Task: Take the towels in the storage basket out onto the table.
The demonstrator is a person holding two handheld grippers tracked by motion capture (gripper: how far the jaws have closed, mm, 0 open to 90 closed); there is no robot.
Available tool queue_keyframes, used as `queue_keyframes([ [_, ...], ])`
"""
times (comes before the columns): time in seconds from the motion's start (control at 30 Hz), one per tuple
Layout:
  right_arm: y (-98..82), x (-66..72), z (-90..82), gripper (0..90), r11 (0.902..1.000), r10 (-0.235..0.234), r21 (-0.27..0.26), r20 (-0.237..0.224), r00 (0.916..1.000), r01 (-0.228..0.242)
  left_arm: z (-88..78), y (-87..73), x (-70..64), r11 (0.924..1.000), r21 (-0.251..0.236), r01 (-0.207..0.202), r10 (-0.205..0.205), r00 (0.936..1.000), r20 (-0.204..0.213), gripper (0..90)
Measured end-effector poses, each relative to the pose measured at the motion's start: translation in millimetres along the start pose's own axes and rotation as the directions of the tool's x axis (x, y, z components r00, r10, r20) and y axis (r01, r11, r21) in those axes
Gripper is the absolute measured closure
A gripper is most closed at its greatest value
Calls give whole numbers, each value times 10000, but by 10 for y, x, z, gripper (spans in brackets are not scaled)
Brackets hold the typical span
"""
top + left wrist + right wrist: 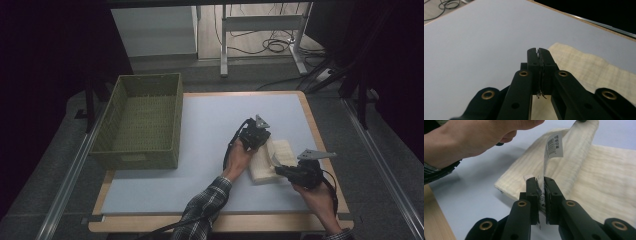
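A folded cream cloth (282, 152) lies on the right part of the pale mat (200, 130). My left gripper (266, 139) is at the cloth's far-left side. Its jaws are shut (539, 53) with a thin sliver caught between the pads. The cloth (596, 72) spreads out to their right. In the right gripper view a fold of the cloth (584, 142) rises to a dark tip at the top edge. A white barcode label (554, 144) hangs from that fold. My right gripper (541, 181) is shut on the label's lower end, at the cloth's near side (276, 167).
A green woven basket (145, 155) stands on the table's left side with nothing seen inside. The mat's wooden border (320, 150) runs close to the right of the cloth. The left hand (474, 140) fills the upper left of the right gripper view.
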State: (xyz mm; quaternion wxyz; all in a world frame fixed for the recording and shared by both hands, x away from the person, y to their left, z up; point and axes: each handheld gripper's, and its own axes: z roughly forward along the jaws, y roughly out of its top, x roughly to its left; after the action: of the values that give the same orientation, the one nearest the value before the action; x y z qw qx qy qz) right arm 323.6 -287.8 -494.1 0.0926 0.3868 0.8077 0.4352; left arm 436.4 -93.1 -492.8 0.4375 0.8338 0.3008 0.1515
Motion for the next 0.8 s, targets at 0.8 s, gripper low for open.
queue_keyframes([
  [0.8,-144,-387,-269,630,9992,360,125,1765,9836,-388,171,201,-117,9999,119,56,-53,9998,-202,528],
])
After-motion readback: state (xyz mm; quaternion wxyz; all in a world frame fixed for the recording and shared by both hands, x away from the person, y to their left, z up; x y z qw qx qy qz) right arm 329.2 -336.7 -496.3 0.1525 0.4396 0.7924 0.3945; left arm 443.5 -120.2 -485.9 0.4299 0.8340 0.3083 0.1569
